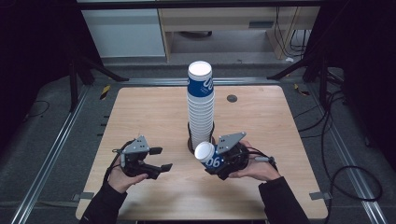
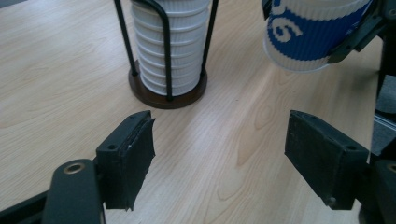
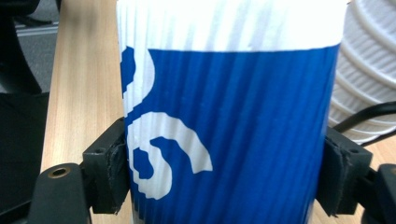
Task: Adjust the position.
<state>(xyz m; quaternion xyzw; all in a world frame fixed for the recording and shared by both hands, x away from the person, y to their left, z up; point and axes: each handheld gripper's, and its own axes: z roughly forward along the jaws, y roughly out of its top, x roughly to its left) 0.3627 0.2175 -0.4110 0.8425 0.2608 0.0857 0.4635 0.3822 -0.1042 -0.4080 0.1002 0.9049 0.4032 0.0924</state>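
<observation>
While my right gripper (image 1: 215, 159) clamps a blue-and-white paper cup (image 1: 208, 155) by its ribbed sides, the cup lies tilted above the wooden table (image 1: 140, 116), just in front of the wire holder (image 2: 167, 88) and its tall stack of cups (image 1: 201, 109). Both pads (image 3: 112, 168) press on the cup's wall. My left gripper (image 1: 156, 159) hangs over bare wood well to the left of the stack, its jaws spread apart with nothing between them.
</observation>
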